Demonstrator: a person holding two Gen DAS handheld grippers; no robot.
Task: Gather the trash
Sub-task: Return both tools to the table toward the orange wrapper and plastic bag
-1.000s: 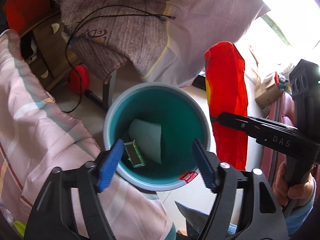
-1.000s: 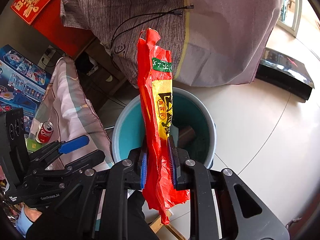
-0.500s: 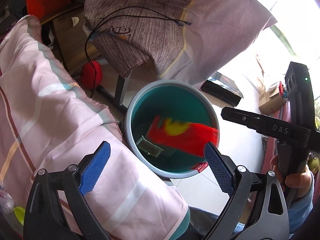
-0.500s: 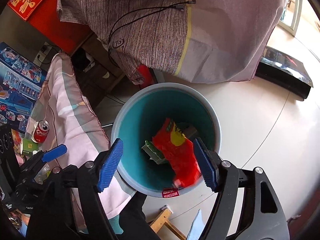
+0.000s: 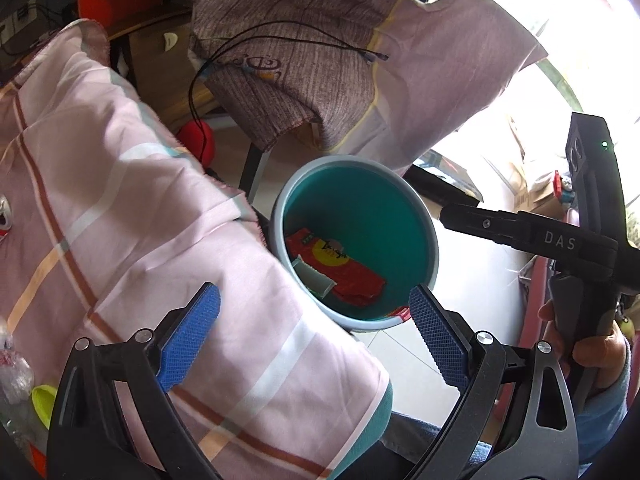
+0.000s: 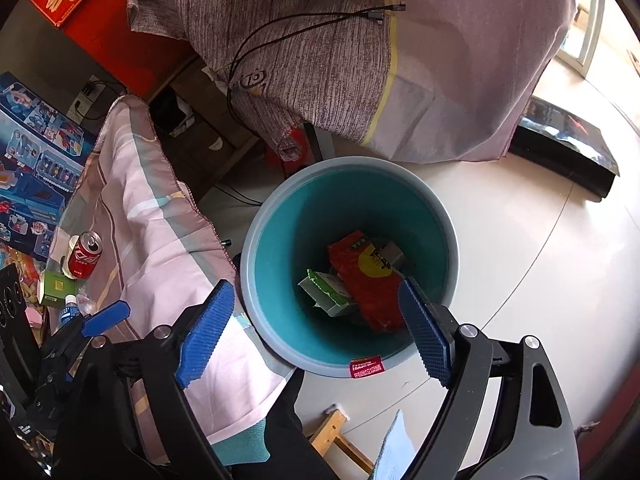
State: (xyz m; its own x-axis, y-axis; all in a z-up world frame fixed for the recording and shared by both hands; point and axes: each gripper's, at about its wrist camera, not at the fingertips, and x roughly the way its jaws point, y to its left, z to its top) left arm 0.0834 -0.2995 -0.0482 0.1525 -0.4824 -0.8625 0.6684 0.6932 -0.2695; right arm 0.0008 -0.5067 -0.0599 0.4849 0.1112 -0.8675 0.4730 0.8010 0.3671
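Observation:
A round bin [image 6: 256,240] with a teal inside stands on the floor beside the table; it also shows in the left wrist view [image 5: 434,256]. A red and yellow snack bag [image 6: 368,284] lies inside it on a green and white carton [image 6: 326,294]; the bag also shows in the left wrist view [image 5: 340,268]. My right gripper [image 6: 316,332] is open and empty above the bin's near rim. My left gripper [image 5: 316,340] is open and empty over the pink checked tablecloth [image 5: 120,216], left of the bin.
On the table sit a red soda can [image 6: 85,255], a green box [image 6: 56,288] and a small bottle [image 6: 71,308]. A cloth-draped piece of furniture with a black cable [image 6: 320,28] stands behind the bin. A black flat object [image 6: 568,144] lies on the floor.
My right gripper opened and the red snack bag fell into the bin, where it now lies still. My left gripper drew back to the left over the tablecloth.

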